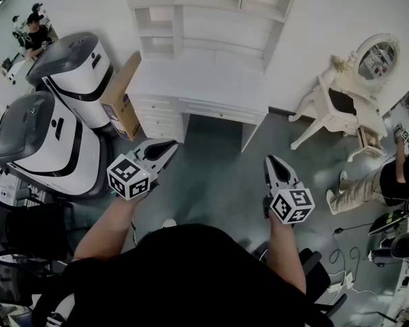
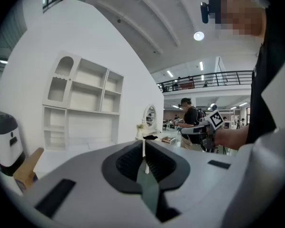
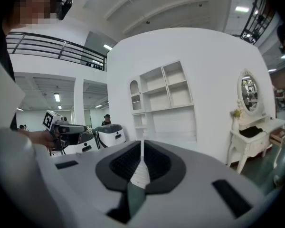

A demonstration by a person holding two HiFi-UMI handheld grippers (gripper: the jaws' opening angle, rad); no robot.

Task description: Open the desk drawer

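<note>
The left gripper [image 1: 167, 146] and the right gripper [image 1: 270, 161] are held out in front of the person, side by side and well apart, both pointing toward the far side of the room over the grey floor [image 1: 218, 169]. In the left gripper view the two dark ribbed pads [image 2: 133, 161] meet along a thin seam with nothing between them; the right gripper view shows the same, so both claws are closed and empty. The white desk [image 1: 198, 80] stands against the far wall, straight ahead of the grippers and well beyond their tips. Its wide drawer [image 1: 221, 110] runs under the desktop, and a stack of small drawers [image 1: 160, 120] sits at the desk's left end. All the drawer fronts look flush with the frame, that is, shut. A white shelf hutch [image 1: 211, 12] rises from the back of the desktop. A cardboard box [image 1: 123, 94] leans against the desk's left side. Left of it are two white-and-grey machines [image 1: 75, 67], one nearer than the other. To the right of the desk stands a white dressing table [image 1: 347, 104] with an oval mirror [image 1: 377, 56], and a person [image 1: 375, 182] is down on the floor just near of it. A black office chair [image 1: 20, 237] stands at the near left.
</note>
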